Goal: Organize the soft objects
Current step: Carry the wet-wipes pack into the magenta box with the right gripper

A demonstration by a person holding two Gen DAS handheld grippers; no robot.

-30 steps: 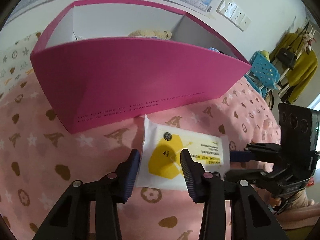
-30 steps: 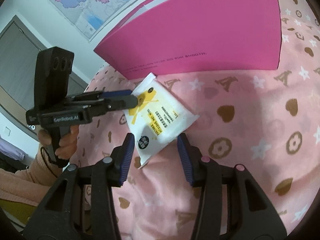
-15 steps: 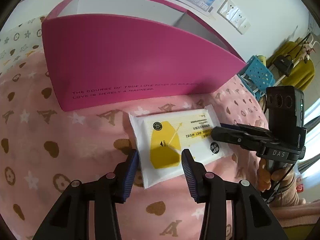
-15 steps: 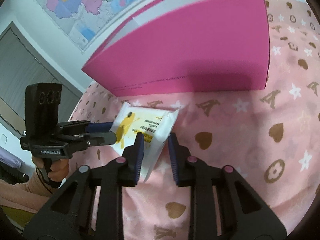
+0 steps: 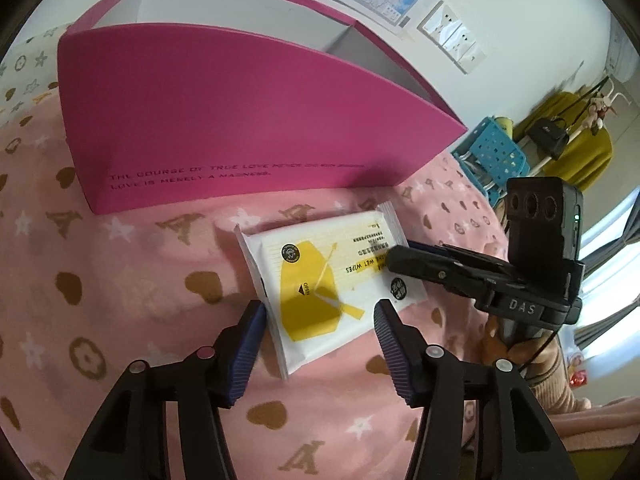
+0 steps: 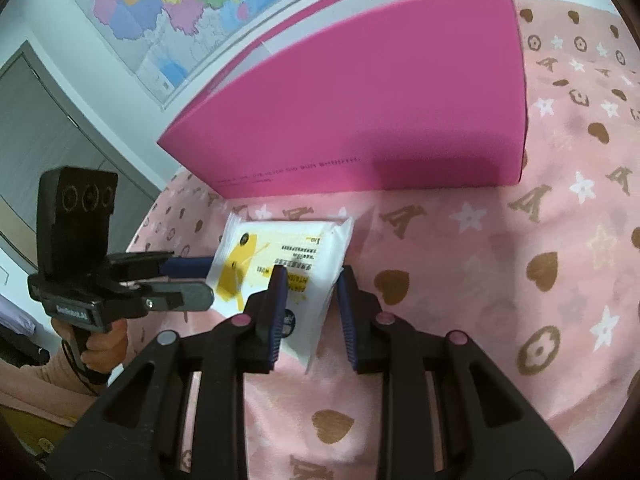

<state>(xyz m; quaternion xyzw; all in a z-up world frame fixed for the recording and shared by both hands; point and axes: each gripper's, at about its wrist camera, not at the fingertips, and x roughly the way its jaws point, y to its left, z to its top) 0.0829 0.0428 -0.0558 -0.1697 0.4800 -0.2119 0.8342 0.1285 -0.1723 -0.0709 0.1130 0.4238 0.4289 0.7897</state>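
A white and yellow pack of wet wipes [image 5: 328, 280] [image 6: 280, 256] lies flat on the pink patterned blanket [image 5: 100, 288], just in front of the tall pink box [image 5: 240, 120] [image 6: 380, 100]. My left gripper [image 5: 320, 320] [image 6: 200, 282] straddles the pack's near end; its jaws are opening and the pads do not press on it. My right gripper [image 6: 312, 304] [image 5: 404, 256] is shut on the pack's other end, one finger over its printed face. The box's inside is hidden from here.
A blue perforated stool [image 5: 496, 152] and yellow clothes on a rack [image 5: 576, 144] stand beyond the bed's edge. A map [image 6: 180, 12] hangs on the wall behind the box. A person's hand [image 6: 100, 344] holds the left gripper's handle.
The left jaws have spread wider around the pack's end. The right jaws have narrowed and closed on the pack's other end. The pack has turned slightly on the blanket.
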